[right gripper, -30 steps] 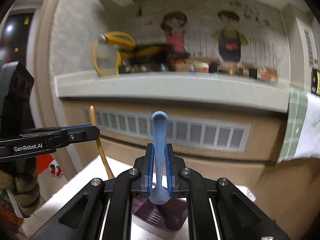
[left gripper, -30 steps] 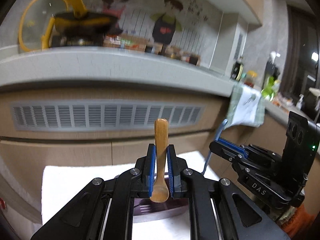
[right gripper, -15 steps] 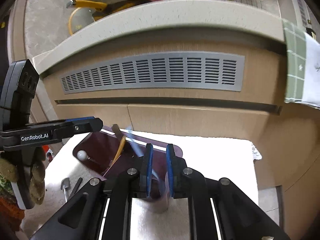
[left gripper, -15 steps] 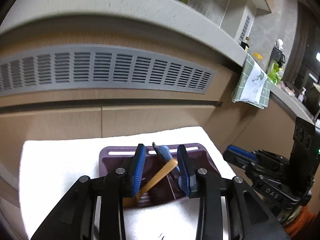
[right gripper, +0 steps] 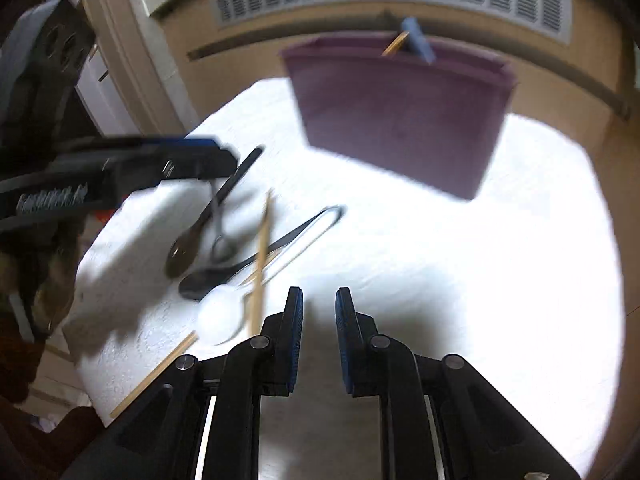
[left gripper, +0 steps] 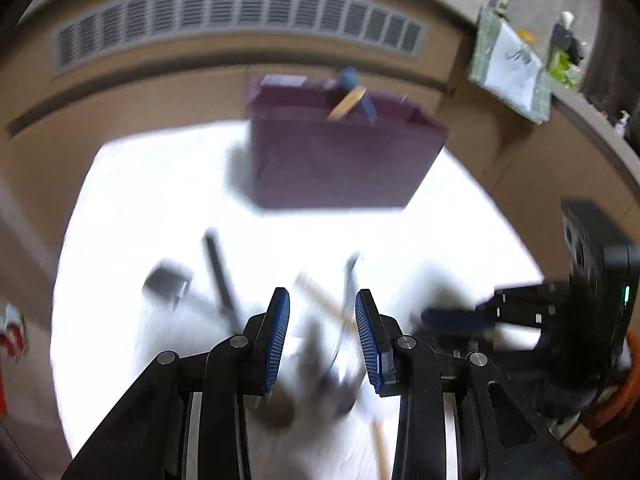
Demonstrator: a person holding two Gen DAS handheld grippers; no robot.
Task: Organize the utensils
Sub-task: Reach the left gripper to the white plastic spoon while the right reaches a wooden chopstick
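A purple utensil holder (left gripper: 340, 160) stands at the back of the white cloth (left gripper: 160, 208); it also shows in the right wrist view (right gripper: 400, 108). A wooden spoon (left gripper: 347, 103) and a blue spoon (left gripper: 362, 96) stick out of its top. My left gripper (left gripper: 322, 316) is open and empty above a blurred pile of loose utensils (left gripper: 332, 360). My right gripper (right gripper: 319, 312) is open and empty over bare cloth, just right of the pile: a dark spoon (right gripper: 200, 232), a black spoon (right gripper: 224, 272), a white spoon (right gripper: 220, 316), chopsticks (right gripper: 262, 256).
Wooden cabinet fronts with a grey vent grille (left gripper: 240, 12) rise behind the cloth. A checked towel (left gripper: 512, 68) hangs at the right. A grey metal piece (left gripper: 166, 284) lies left on the cloth. Each gripper shows in the other's view (right gripper: 120, 168).
Both grippers let the wooden and blue spoons go into the purple holder, opened, and pulled back and down toward the loose utensils at the front of the cloth.
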